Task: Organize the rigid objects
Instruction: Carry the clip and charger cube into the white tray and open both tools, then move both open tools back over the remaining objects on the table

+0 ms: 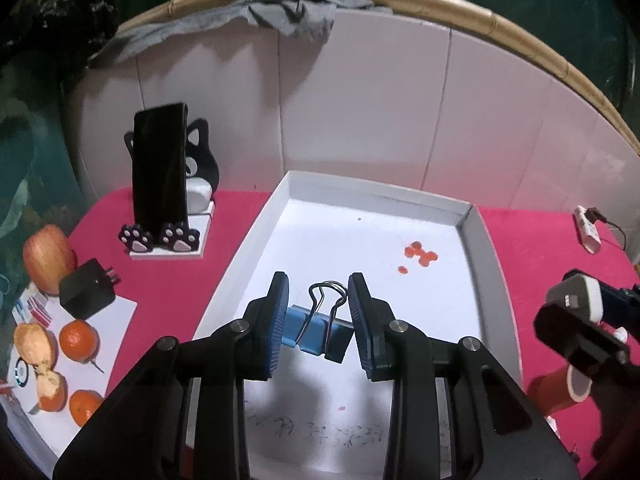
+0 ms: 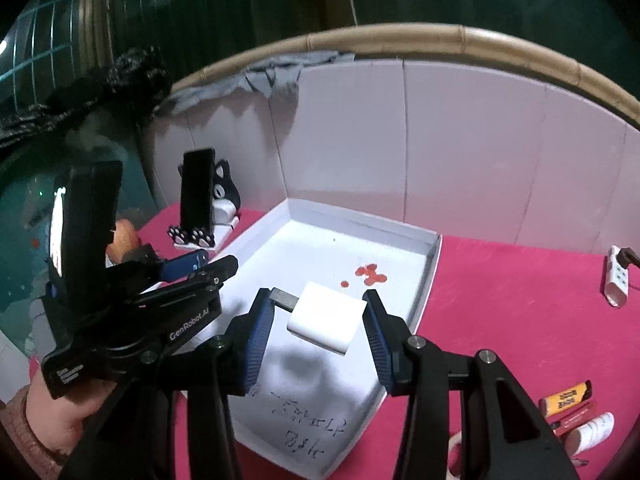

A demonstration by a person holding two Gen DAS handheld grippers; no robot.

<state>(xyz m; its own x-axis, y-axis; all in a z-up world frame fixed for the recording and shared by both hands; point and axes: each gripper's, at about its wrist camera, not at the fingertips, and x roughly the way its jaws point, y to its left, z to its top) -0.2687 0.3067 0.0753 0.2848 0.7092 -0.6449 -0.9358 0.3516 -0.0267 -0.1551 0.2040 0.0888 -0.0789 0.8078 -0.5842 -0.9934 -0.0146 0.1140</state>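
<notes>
A white shallow tray (image 1: 378,192) sits on the pink table. My left gripper (image 1: 319,320) is shut on a blue binder clip (image 1: 316,330) with silver wire handles, held above the tray floor. My right gripper (image 2: 318,320) is shut on a white charger block (image 2: 326,318) with a dark plug at its left end, held over the same tray (image 2: 362,222). The left gripper body (image 2: 132,300) shows at the left of the right wrist view, and the right gripper's body (image 1: 588,320) at the right edge of the left wrist view.
A phone on a cat-shaped stand (image 1: 160,172), a black adapter (image 1: 88,290), an apple (image 1: 48,258) and several oranges (image 1: 78,340) lie left of the tray. An orange tape roll (image 1: 564,390), a white power strip (image 2: 618,276) and small packets (image 2: 568,400) lie right. White panels stand behind.
</notes>
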